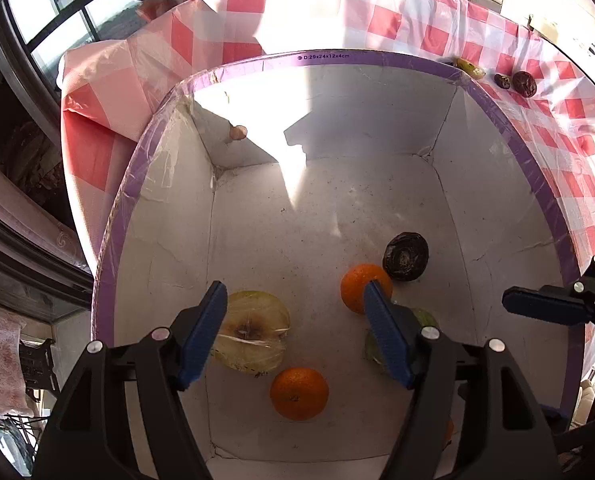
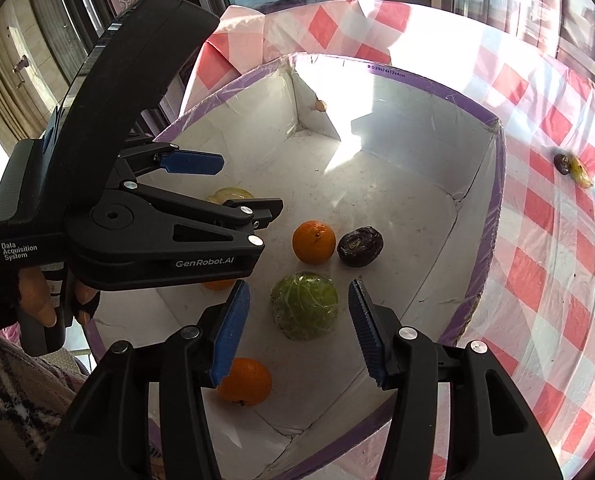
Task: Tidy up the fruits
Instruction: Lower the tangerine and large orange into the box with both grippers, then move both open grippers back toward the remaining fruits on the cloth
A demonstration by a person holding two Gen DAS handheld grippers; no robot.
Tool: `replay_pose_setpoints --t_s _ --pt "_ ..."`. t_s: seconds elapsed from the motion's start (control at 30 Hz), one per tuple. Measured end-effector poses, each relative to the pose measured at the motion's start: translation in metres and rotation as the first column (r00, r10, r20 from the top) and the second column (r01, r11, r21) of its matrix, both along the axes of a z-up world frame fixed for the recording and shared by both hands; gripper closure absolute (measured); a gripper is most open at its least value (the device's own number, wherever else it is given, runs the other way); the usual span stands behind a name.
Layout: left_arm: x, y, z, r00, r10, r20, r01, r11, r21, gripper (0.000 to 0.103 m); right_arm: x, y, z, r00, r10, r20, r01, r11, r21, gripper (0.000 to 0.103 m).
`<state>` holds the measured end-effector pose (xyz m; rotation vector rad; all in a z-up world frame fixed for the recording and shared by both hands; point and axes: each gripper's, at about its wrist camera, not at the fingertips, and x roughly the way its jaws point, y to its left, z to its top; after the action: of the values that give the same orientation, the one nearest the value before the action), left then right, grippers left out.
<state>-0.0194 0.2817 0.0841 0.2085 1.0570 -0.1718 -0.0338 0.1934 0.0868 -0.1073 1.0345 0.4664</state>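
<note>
Both grippers hang over a white box (image 1: 337, 208) with a purple rim, on a red-checked cloth (image 2: 545, 240). The left gripper (image 1: 295, 308) stands spread with nothing between its pads. A wrapped yellow fruit (image 1: 253, 332) lies just behind its left pad and an orange (image 1: 359, 286) behind its right one; a second orange (image 1: 299, 394) lies lower, between the fingers. The right gripper (image 2: 297, 322) is also spread, its pads on either side of a wrapped green fruit (image 2: 305, 306) without touching it. Inside the box also lie a dark fruit (image 2: 360, 247) just beside the far orange (image 2: 313, 242), and another orange (image 2: 245, 382) near the front wall. Outside on the cloth sit three small fruits (image 2: 579, 170).
</note>
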Motion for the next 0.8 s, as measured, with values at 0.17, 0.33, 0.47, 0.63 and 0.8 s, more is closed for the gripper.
replay_pose_setpoints --t_s 0.17,0.33,0.47,0.63,0.8 --pt "-0.002 -0.01 0.017 0.995 -0.032 0.093 0.031 0.999 0.007 0.016 0.0 -0.011 0.008 0.999 -0.033 0.024 0.032 0.998 0.059 0.048" --pt "-0.006 -0.024 0.041 0.975 -0.048 0.217 0.046 0.999 0.015 0.006 -0.001 -0.035 0.023 0.989 -0.121 0.08 0.111 0.986 0.125 0.046" --pt "-0.003 -0.037 0.051 0.967 -0.048 0.249 0.052 0.999 -0.007 0.004 0.0 -0.061 0.028 0.976 -0.198 0.085 0.182 0.969 0.168 0.039" --pt "0.003 -0.061 0.052 0.968 -0.074 0.241 0.076 0.997 -0.001 0.004 -0.005 -0.099 0.032 0.951 -0.302 0.064 0.283 0.934 0.217 0.037" --pt "0.016 -0.086 0.061 0.97 -0.071 0.233 0.086 0.995 -0.056 0.002 -0.012 -0.149 0.024 0.894 -0.448 0.007 0.434 0.87 0.235 0.035"
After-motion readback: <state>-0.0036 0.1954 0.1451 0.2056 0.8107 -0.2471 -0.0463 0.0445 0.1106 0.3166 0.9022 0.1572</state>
